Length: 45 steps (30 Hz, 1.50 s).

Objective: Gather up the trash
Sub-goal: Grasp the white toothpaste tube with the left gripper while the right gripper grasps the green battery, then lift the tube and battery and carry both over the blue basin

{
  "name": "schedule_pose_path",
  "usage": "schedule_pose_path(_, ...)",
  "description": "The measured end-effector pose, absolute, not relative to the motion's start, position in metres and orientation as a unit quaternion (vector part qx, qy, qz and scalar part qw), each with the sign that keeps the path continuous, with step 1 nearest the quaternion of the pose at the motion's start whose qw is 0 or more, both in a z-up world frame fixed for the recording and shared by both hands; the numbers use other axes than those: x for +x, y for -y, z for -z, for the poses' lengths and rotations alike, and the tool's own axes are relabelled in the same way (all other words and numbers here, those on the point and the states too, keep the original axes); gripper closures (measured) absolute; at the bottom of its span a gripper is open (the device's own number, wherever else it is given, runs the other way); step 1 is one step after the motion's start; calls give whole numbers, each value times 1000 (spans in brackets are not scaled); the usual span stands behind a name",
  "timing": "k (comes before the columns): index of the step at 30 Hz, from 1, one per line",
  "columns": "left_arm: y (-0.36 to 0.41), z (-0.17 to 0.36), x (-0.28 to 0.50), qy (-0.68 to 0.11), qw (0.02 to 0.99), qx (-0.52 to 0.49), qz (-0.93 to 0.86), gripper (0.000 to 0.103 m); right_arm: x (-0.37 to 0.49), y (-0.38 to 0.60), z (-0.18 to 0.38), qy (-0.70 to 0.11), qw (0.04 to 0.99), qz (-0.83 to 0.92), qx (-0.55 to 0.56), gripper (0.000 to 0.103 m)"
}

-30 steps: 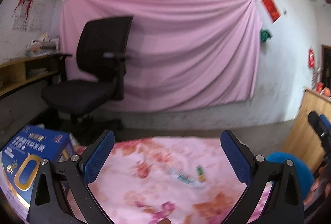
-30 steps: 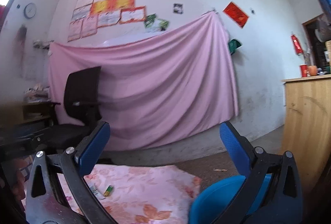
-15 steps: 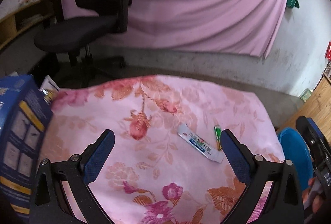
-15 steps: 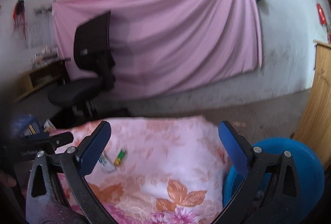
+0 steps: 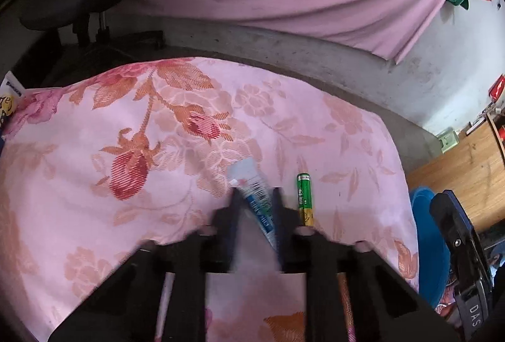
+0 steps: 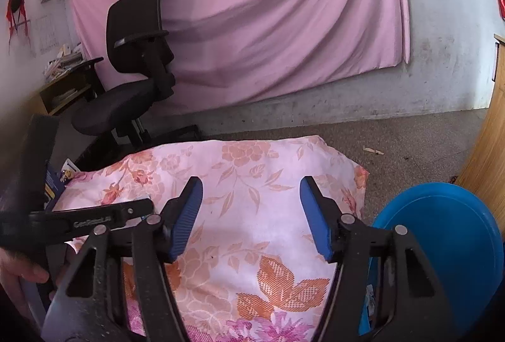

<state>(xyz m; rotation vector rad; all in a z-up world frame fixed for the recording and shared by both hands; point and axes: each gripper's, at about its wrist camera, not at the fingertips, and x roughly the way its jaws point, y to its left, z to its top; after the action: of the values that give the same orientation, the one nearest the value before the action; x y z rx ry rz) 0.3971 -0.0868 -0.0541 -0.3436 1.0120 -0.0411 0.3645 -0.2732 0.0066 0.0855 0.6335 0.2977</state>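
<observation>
On the flowered cloth [image 5: 94,121] lie one tube [image 5: 257,203], pinched between the left gripper's [image 5: 254,200] fingers, and one battery [image 5: 304,198]; the right gripper [image 6: 251,215] gapes above, holding nothing.

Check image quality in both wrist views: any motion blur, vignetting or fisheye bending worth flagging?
Left wrist view: the left gripper is smeared by motion blur around the toothpaste tube, while the green battery stays fairly sharp; corners are dark. Right wrist view: the right gripper is crisp, the left edge is dim and hazy, and the floral cloth and wall bow with fisheye distortion.
</observation>
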Motion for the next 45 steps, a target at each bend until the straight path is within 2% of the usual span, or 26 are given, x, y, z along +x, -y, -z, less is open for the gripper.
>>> schedule_pose_path(3, 89, 52, 399, -480, 863, -155, 19, 103, 370, 272, -3, -327, 933, -145, 43, 17)
schedule_pose_path(7, 81, 54, 397, -482, 862, -152, 25, 103, 376, 270, 1, -347, 926, -143, 43, 28)
schedule_pose_path(13, 55, 51, 386, -474, 864, -166, 38, 103, 392, 248, 16, -404, 899, -169, 8, 39)
schedule_pose_path(24, 38, 42, 377, -466, 865, -185, 37, 103, 420, 194, 37, -468, 845, -259, 17, 41)
schedule_pose_path(27, 41, 41, 377, -469, 861, -192, 47, 103, 424, 184, 44, -482, 835, -264, -1, 44)
schedule_pose_path(28, 43, 40, 378, -470, 860, -191, 51, 103, 423, 181, 44, -483, 837, -258, -17, 52)
schedule_pose_path(29, 46, 40, 380, -472, 859, -189, 56, 103, 422, 180, 44, -482, 838, -253, -29, 64)
schedule_pose_path(31, 53, 41, 382, -476, 857, -186, 67, 103, 420, 185, 45, -482, 839, -250, -37, 64)
schedule_pose_path(33, 63, 41, 386, -481, 856, -173, 76, 100, 418, 192, 43, -481, 840, -249, -31, 64)
schedule_pose_path(37, 81, 38, 391, -477, 858, -165, 96, 66, 404, 220, 37, -471, 854, -218, -33, 64)
schedule_pose_path(38, 84, 38, 393, -478, 858, -165, 95, 64, 400, 228, 35, -469, 857, -211, -30, 64)
schedule_pose_path(45, 108, 41, 406, -494, 859, -121, 52, 65, 385, 272, 22, -451, 876, -173, 2, 64)
